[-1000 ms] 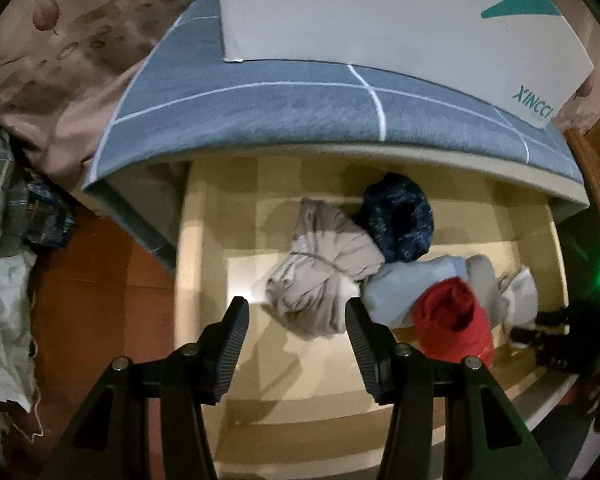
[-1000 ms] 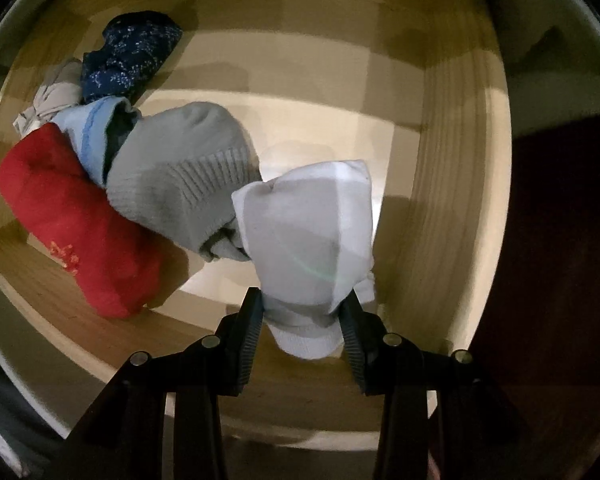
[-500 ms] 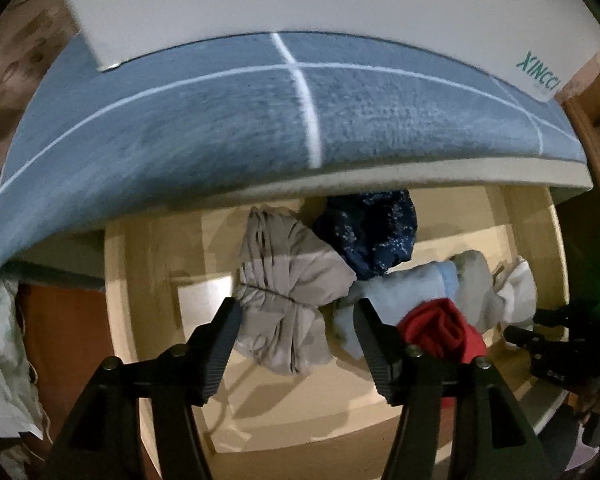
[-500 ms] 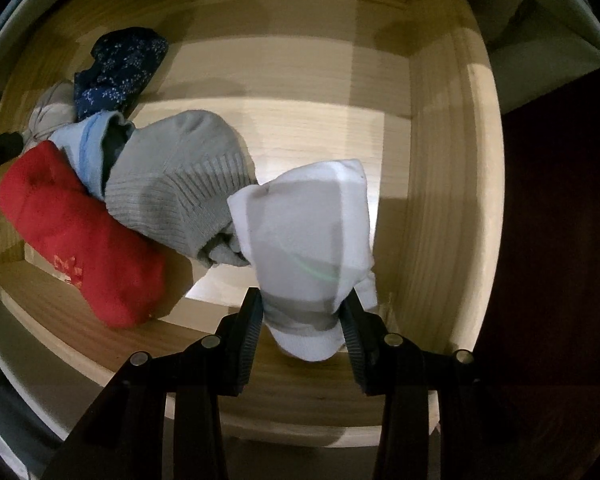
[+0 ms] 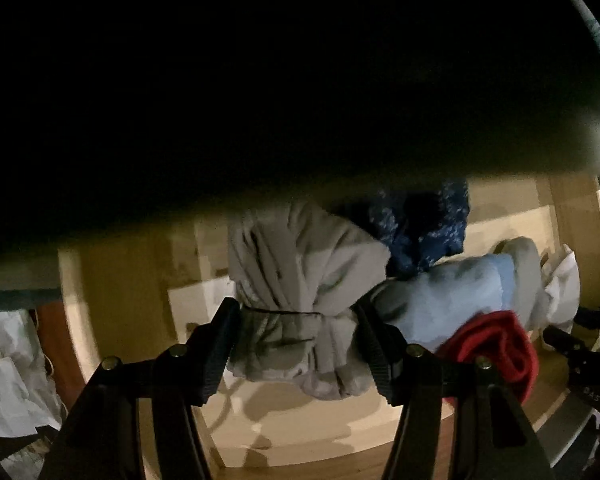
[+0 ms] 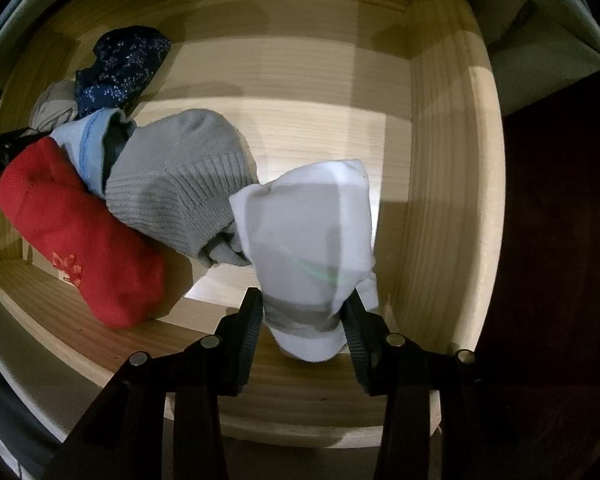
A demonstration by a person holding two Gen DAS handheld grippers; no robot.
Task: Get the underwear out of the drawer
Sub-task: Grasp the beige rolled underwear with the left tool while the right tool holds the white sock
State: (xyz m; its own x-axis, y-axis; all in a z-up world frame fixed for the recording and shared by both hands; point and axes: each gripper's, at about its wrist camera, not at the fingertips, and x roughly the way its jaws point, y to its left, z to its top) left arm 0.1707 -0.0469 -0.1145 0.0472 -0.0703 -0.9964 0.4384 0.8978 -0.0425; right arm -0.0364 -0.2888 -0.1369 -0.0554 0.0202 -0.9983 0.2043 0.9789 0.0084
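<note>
A wooden drawer holds several rolled garments. In the left wrist view my left gripper has its fingers on both sides of a beige rolled underwear; the jaws are wide and touch the cloth. A dark blue roll, a light blue roll and a red roll lie to its right. In the right wrist view my right gripper is shut on a white roll at the drawer's right end, beside a grey knit roll and the red roll.
A dark overhanging edge of the bed fills the upper half of the left wrist view. White crumpled cloth lies on the floor to the left. The drawer's front wall runs below my right gripper.
My left gripper has moved down and forward into the drawer, and the beige roll now sits between its fingers. The bed edge now hides the view above. My right gripper has stayed shut on the white roll.
</note>
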